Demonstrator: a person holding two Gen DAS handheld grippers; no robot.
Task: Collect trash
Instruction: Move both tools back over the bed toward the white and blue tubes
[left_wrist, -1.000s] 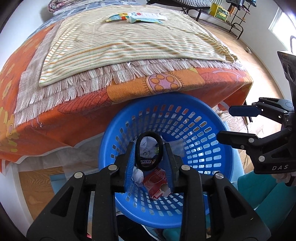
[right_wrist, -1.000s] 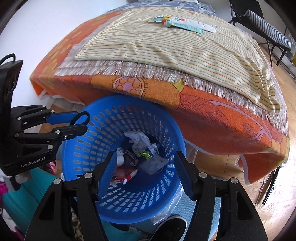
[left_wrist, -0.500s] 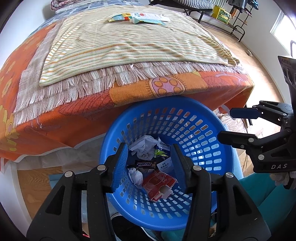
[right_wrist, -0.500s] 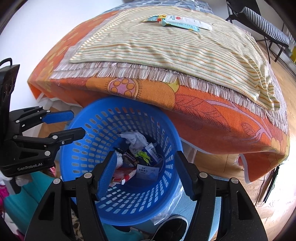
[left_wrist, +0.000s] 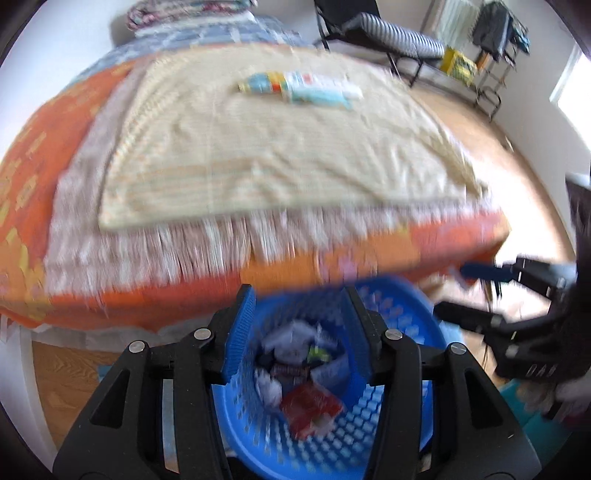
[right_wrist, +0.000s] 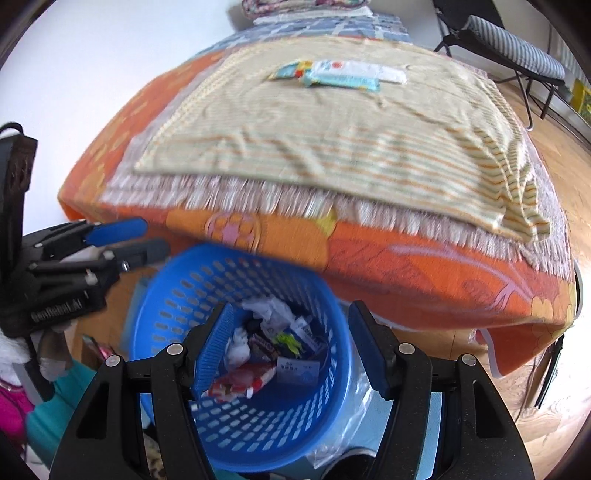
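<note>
A blue perforated basket (left_wrist: 417, 325) (right_wrist: 177, 295) stands on the floor against the bed's near edge and holds wrappers and crumpled paper (left_wrist: 306, 373) (right_wrist: 266, 354). My left gripper (left_wrist: 301, 332) is open and empty above the basket; it also shows in the right wrist view (right_wrist: 142, 240). My right gripper (right_wrist: 290, 350) is open and empty above the basket, seen from the left wrist view (left_wrist: 448, 290) at the right. Several flat wrappers (left_wrist: 299, 86) (right_wrist: 340, 75) lie on the far part of the striped blanket (left_wrist: 277, 155) (right_wrist: 332, 129).
The bed has an orange patterned cover (right_wrist: 424, 266) hanging over its edge. A folding chair (left_wrist: 391, 33) and a rack (left_wrist: 495, 55) stand on the wood floor (right_wrist: 565, 147) at the far right. Teal fabric (right_wrist: 48, 417) lies by the basket.
My left gripper opened and let a black ring-shaped piece drop into the basket. Both grippers have since tilted up, so more of the bed shows.
</note>
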